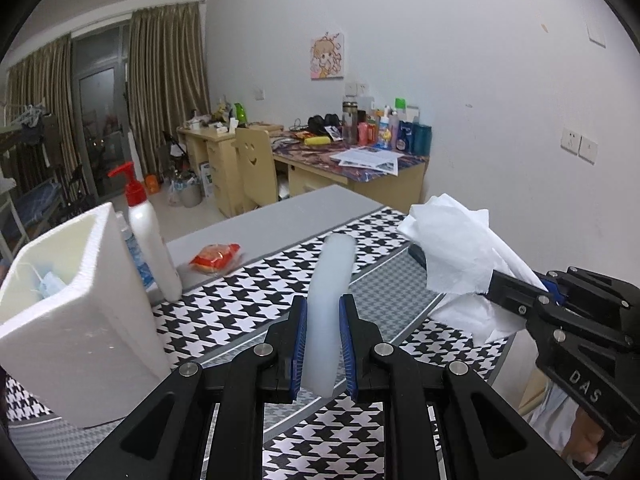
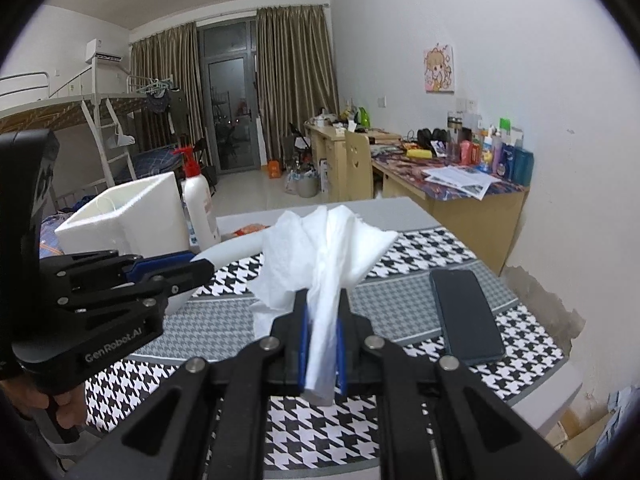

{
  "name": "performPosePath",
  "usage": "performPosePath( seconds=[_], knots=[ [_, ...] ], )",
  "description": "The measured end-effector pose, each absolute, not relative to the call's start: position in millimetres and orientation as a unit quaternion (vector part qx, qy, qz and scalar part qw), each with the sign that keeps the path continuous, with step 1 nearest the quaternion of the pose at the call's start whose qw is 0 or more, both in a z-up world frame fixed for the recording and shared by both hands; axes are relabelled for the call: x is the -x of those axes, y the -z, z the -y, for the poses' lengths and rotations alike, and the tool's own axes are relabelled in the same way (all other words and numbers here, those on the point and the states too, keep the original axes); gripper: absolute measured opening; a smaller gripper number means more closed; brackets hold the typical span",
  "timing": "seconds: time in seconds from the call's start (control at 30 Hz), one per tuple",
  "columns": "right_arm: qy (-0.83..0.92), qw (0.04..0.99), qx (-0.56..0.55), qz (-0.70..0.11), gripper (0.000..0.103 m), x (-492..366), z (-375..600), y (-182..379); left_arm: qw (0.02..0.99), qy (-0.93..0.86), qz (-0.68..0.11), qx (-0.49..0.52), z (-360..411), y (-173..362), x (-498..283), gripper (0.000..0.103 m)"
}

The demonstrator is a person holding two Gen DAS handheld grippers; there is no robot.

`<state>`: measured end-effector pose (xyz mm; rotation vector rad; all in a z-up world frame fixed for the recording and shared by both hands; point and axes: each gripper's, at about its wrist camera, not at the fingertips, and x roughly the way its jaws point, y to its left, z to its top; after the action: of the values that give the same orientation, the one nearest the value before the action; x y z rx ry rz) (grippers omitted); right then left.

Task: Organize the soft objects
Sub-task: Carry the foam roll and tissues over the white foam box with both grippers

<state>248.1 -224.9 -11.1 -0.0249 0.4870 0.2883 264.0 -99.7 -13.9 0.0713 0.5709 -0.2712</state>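
Observation:
My left gripper [image 1: 323, 308] is shut on a long pale translucent soft strip [image 1: 332, 280] that juts forward above the houndstooth table [image 1: 248, 300]. My right gripper [image 2: 322, 312] is shut on a bunched white tissue [image 2: 324, 248], which fans out above its fingers. In the left wrist view the right gripper [image 1: 452, 276] shows at the right, with the tissue [image 1: 452, 248] draped over its tip. The right wrist view has the left gripper [image 2: 200, 266] at the left, with the pale strip [image 2: 236, 249] poking past its tip. A white foam box [image 1: 76, 312] stands at the left, a blue mask inside it.
A white pump bottle with a red top [image 1: 150, 240] stands beside the foam box. A red snack packet [image 1: 216, 258] lies on the grey end of the table. A dark phone [image 2: 466, 312] rests on the table's right side. Desks, a chair and a bunk bed stand beyond.

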Motion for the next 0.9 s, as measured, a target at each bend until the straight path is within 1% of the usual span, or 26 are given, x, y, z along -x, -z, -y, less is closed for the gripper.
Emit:
performPosePath(
  seconds=[0.33, 0.6, 0.9],
  knots=[
    [-0.155, 0.965, 0.013, -0.213, 0.015, -242, 210, -10, 0.960, 0.117, -0.254, -0.025, 76, -8, -249, 0.018],
    [-0.167, 0.964, 0.011, -0.207, 0.015, -247, 195, -20, 0.966, 0.104, -0.237, -0.016, 58, -27, -244, 0.018],
    [-0.172, 0.964, 0.014, -0.202, 0.015, -254, 184, -26, 0.970, 0.091, -0.226, -0.013, 43, -34, -246, 0.018]
  ],
)
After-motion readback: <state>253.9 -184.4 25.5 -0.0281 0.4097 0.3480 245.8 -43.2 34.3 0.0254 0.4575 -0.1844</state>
